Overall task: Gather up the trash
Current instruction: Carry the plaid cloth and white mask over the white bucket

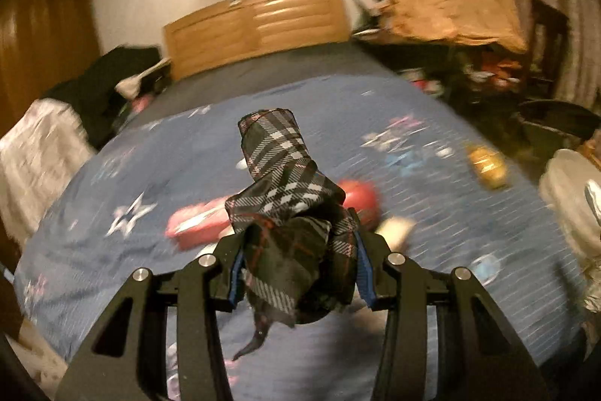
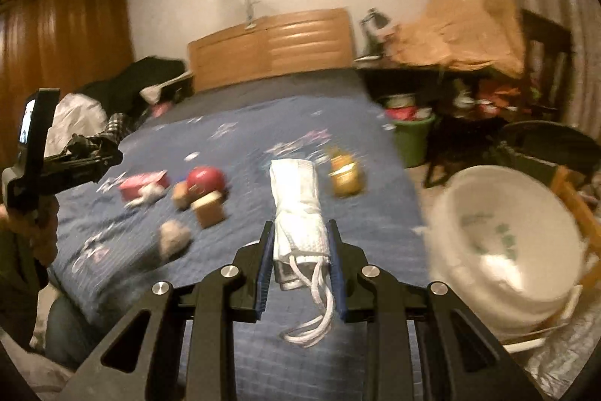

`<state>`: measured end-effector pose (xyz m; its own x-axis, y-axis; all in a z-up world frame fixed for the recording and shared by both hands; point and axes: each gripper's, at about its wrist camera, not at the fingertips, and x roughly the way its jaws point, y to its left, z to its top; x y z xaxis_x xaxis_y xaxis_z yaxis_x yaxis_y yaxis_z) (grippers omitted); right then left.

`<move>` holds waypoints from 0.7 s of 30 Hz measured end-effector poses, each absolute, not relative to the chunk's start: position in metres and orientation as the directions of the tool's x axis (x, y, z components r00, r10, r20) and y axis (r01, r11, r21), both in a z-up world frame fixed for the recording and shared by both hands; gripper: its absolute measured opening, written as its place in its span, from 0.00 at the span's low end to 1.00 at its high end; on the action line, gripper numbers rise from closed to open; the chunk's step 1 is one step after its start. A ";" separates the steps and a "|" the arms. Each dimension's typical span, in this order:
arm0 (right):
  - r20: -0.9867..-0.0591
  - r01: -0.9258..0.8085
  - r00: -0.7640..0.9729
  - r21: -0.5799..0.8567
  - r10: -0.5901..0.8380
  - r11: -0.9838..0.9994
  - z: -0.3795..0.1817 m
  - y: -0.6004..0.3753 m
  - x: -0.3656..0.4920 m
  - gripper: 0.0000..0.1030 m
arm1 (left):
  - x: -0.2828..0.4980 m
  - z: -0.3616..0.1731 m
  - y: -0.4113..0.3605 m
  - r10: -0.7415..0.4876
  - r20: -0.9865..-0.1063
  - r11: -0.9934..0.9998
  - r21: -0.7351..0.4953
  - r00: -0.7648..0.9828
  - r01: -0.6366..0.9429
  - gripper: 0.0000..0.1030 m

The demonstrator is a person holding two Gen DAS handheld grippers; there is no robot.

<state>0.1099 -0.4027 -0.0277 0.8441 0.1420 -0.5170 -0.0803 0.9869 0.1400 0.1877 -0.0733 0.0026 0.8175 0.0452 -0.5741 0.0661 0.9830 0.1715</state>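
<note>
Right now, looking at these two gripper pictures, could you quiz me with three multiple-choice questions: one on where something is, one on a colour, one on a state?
1. Where does the white basin stand?
A. To the right of the bed
B. On the headboard
C. In the middle of the bed

2. What colour is the round tin on the blue bedspread?
A. Green
B. Red
C. White

3. What is the left gripper doing?
A. Hanging open and empty
B. Shut on a bottle
C. Shut on the plaid cloth

Answers:
1 A: the right wrist view shows the basin off the bed's right edge.
2 B: the tin shows dark red beside the tan blocks.
3 C: the plaid fabric is pinched between the left gripper's blue pads, just as the right gripper clamps a rolled white cloth.
</note>
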 end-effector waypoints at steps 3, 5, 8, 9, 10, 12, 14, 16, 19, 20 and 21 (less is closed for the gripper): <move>-0.509 0.002 0.857 0.146 0.073 0.989 -0.014 -0.444 0.103 0.27 | 0.198 0.012 -0.124 -0.031 -0.561 0.971 0.180 0.827 0.158 0.42; -0.509 0.057 0.861 0.149 0.027 0.987 -0.005 -0.472 0.098 0.27 | 0.204 0.017 -0.161 -0.086 -0.557 0.957 0.183 0.826 0.223 0.42; -0.509 0.119 0.860 0.140 -0.032 0.983 0.004 -0.508 0.091 0.27 | 0.210 0.023 -0.214 -0.168 -0.552 0.932 0.180 0.817 0.314 0.42; -0.513 0.144 0.857 0.133 -0.056 0.981 0.008 -0.523 0.089 0.27 | 0.211 0.024 -0.229 -0.192 -0.554 0.923 0.178 0.810 0.341 0.42; -0.514 0.165 0.854 0.129 -0.077 0.978 0.011 -0.535 0.086 0.27 | 0.213 0.025 -0.249 -0.220 -0.555 0.910 0.178 0.802 0.373 0.42; -0.521 0.199 0.847 0.126 -0.106 0.972 0.015 -0.556 0.080 0.27 | 0.213 0.025 -0.282 -0.261 -0.556 0.888 0.184 0.789 0.422 0.42; -0.530 0.234 0.838 0.134 -0.130 0.963 0.019 -0.580 0.077 0.28 | 0.213 0.023 -0.317 -0.303 -0.560 0.858 0.192 0.771 0.476 0.42; -0.539 0.268 0.828 0.140 -0.154 0.953 0.023 -0.604 0.073 0.28 | 0.213 0.019 -0.341 -0.335 -0.570 0.834 0.192 0.751 0.517 0.42; -0.550 0.300 0.817 0.146 -0.175 0.942 0.024 -0.626 0.070 0.27 | 0.216 0.012 -0.375 -0.380 -0.589 0.801 0.176 0.713 0.572 0.42; -0.556 0.311 0.812 0.156 -0.176 0.938 0.024 -0.635 0.072 0.27 | 0.218 0.010 -0.384 -0.394 -0.595 0.793 0.165 0.700 0.586 0.42; -0.560 0.314 0.810 0.160 -0.176 0.936 0.024 -0.640 0.073 0.27 | 0.219 0.007 -0.391 -0.409 -0.602 0.784 0.153 0.686 0.602 0.42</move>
<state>0.0731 -0.6398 0.0236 0.8097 -0.1759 -0.5598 0.3139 0.9359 0.1600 0.2191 -0.3915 0.0073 0.6859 -0.4092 -0.6017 0.6018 0.7839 0.1529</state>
